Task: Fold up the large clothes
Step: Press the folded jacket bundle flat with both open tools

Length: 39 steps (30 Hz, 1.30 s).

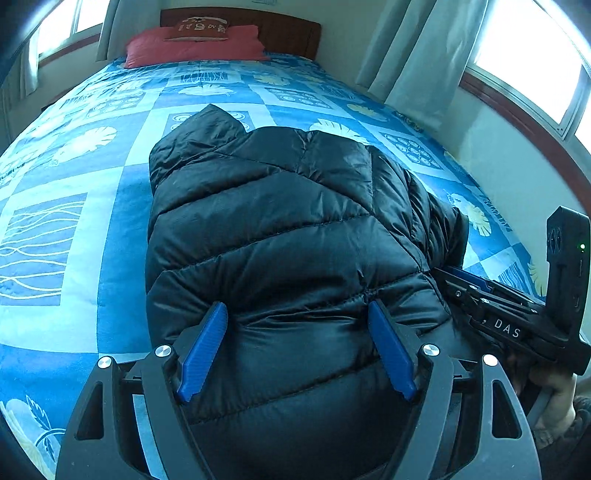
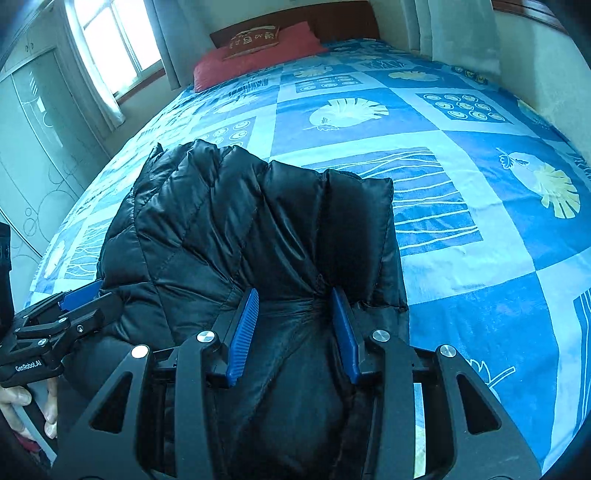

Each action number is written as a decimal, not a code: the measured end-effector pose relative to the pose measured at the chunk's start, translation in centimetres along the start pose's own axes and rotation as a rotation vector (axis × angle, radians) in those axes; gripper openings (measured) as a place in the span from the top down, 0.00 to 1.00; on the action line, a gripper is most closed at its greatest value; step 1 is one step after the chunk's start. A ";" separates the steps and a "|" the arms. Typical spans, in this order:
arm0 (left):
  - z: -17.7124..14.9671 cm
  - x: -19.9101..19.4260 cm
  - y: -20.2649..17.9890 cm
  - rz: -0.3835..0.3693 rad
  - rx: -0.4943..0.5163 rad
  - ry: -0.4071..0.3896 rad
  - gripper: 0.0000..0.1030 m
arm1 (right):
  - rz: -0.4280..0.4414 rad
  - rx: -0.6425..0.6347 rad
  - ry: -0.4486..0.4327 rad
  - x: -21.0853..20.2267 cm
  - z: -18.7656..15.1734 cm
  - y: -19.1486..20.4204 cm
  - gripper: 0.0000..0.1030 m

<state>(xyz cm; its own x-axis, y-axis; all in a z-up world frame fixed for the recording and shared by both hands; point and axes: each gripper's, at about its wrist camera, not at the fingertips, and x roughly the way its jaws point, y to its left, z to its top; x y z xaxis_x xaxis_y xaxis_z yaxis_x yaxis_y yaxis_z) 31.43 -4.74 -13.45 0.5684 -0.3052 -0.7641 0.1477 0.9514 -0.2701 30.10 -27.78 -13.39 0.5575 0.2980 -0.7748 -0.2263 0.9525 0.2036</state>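
Observation:
A black puffer jacket (image 1: 280, 221) lies bunched on the blue patterned bed (image 1: 110, 184); it also shows in the right wrist view (image 2: 221, 229). My left gripper (image 1: 297, 310) has its blue fingers (image 1: 207, 343) pressed into a wide fold of the jacket's near edge and grips it. My right gripper (image 2: 293, 295) is closed on a pinched fold of the jacket near its right side. The right gripper also shows in the left wrist view (image 1: 472, 288) against the jacket's right edge. The left gripper shows in the right wrist view (image 2: 79, 299) at the jacket's left edge.
A red pillow (image 1: 192, 44) and a wooden headboard (image 1: 288, 33) are at the far end of the bed. Curtains (image 1: 417, 55) and windows stand on both sides. A wardrobe (image 2: 33, 147) stands at the left. The bed's right half (image 2: 480, 221) is bare bedspread.

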 end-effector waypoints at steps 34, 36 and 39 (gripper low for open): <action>-1.6 -4.8 2.0 0.060 -0.206 -0.111 0.26 | -0.033 0.115 -0.118 -5.5 -1.3 0.1 0.49; -2.2 -4.9 3.5 0.040 -0.336 -0.104 0.26 | -0.038 0.154 -0.120 -5.8 -1.4 -0.4 0.40; -3.5 -4.2 6.1 -0.001 -0.551 -0.097 0.26 | -0.047 0.231 -0.100 -5.4 -1.6 -1.7 0.31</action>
<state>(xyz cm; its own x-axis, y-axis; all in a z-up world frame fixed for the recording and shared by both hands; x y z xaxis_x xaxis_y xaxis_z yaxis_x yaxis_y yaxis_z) 27.07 2.21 -13.92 0.6440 -0.2766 -0.7133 -0.2814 0.7814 -0.5571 26.19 -31.09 -10.50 0.6419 0.2470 -0.7259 -0.0161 0.9508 0.3093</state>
